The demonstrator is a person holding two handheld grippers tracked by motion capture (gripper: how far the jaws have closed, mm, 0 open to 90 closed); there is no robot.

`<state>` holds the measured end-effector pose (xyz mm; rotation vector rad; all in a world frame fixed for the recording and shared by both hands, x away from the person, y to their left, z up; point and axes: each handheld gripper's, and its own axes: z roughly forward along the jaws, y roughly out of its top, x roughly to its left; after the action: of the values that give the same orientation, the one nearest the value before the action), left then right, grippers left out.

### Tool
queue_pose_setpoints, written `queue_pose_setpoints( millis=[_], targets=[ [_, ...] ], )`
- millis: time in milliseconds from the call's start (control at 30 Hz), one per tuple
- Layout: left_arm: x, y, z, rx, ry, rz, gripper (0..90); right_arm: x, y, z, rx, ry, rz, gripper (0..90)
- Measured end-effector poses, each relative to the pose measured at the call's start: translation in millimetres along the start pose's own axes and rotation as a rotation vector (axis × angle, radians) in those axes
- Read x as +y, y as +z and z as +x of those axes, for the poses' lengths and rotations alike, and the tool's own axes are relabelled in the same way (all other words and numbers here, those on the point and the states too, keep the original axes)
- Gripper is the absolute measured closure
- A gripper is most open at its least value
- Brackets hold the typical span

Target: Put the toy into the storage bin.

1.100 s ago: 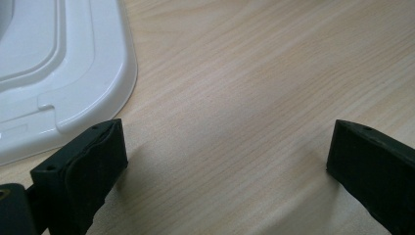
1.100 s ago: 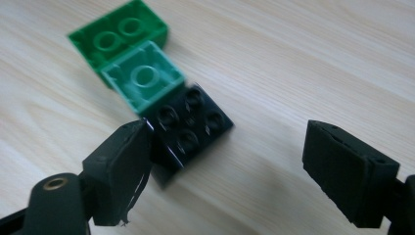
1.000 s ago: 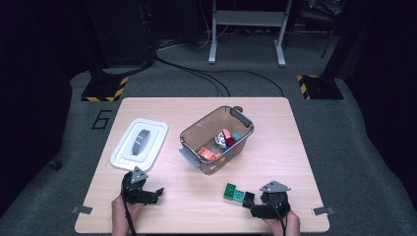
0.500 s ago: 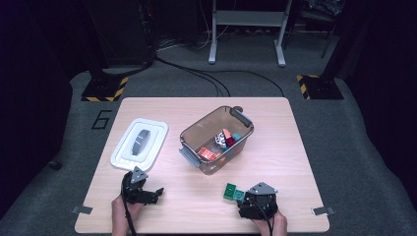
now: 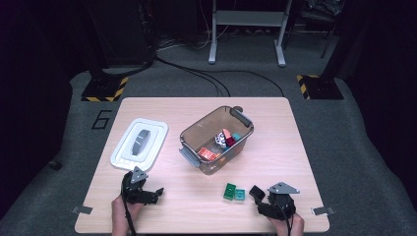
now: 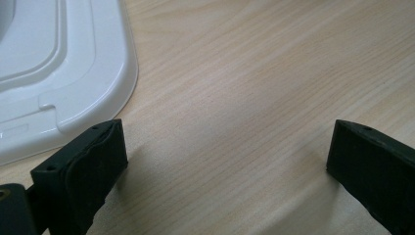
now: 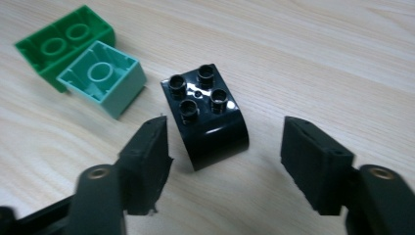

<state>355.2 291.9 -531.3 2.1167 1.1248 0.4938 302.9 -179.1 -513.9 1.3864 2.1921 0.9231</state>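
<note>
Both hands low at near edge; right gripper jaws closing beside black brick.

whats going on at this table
A person holds a two-jaw gripper in each hand at a wooden table. The right gripper has just been closing around a black rounded toy brick, which sits between its jaws, not yet pressed. A dark green brick and a mint green brick lie just beyond it. The left gripper rests open beside the white plastic lid. The clear plastic bin already holds several coloured bricks.
</note>
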Motion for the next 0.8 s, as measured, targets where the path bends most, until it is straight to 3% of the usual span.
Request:
queue_pose_setpoints(
  millis=[200,367,800],
  targets=[
    [0.0,0.0,0.0,0.001,-0.001,0.0,1.4,-3.1,7.3,-7.2,0.051,-0.01,-0.038,45.3],
    [0.0,0.0,0.0,0.0,-0.001,0.0,1.4,-4.0,7.2,-7.5,0.049,-0.027,-0.051,57.9],
    [0.1,0.0,0.4,0.003,0.004,-0.001,1.4,2.5,6.8,-10.6,0.052,-0.032,-0.055,59.1]
  ],
)
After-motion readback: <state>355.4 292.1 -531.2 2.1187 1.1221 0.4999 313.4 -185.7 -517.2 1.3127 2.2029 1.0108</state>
